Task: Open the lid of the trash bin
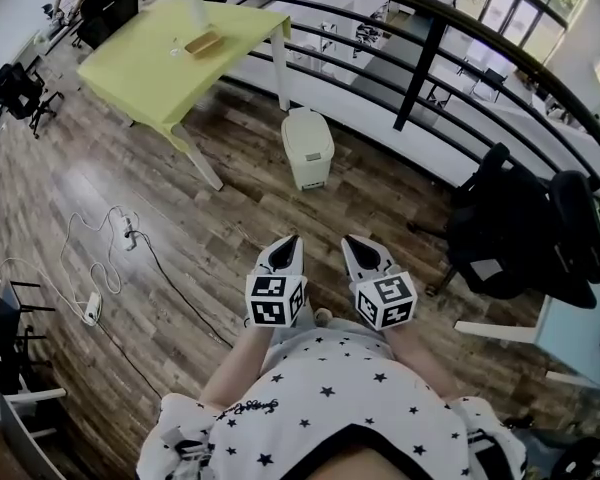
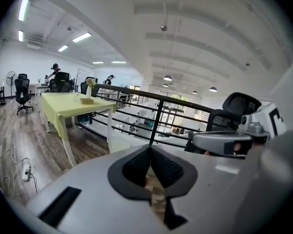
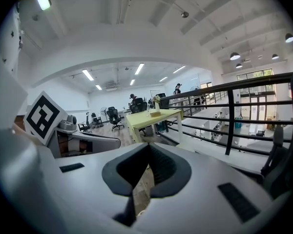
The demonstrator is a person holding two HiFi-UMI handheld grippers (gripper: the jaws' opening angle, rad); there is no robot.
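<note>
The white trash bin (image 1: pixel 307 146) stands on the wood floor by the railing, its lid down. Both grippers are held close to the person's body, well short of the bin and pointing toward it. My left gripper (image 1: pixel 287 241) has its jaws closed tip to tip with nothing between them, and so does my right gripper (image 1: pixel 356 241). In the left gripper view the closed jaws (image 2: pixel 150 148) hide most of the bin (image 2: pixel 118 143); only a pale edge shows. The right gripper view shows its jaws (image 3: pixel 148 146) meeting over bare floor.
A yellow-green table (image 1: pixel 180 53) stands left of the bin, with one leg close to it. A black railing (image 1: pixel 430 58) runs behind the bin. A black office chair (image 1: pixel 520 228) is at the right. Cables and a power strip (image 1: pixel 92 308) lie on the floor at the left.
</note>
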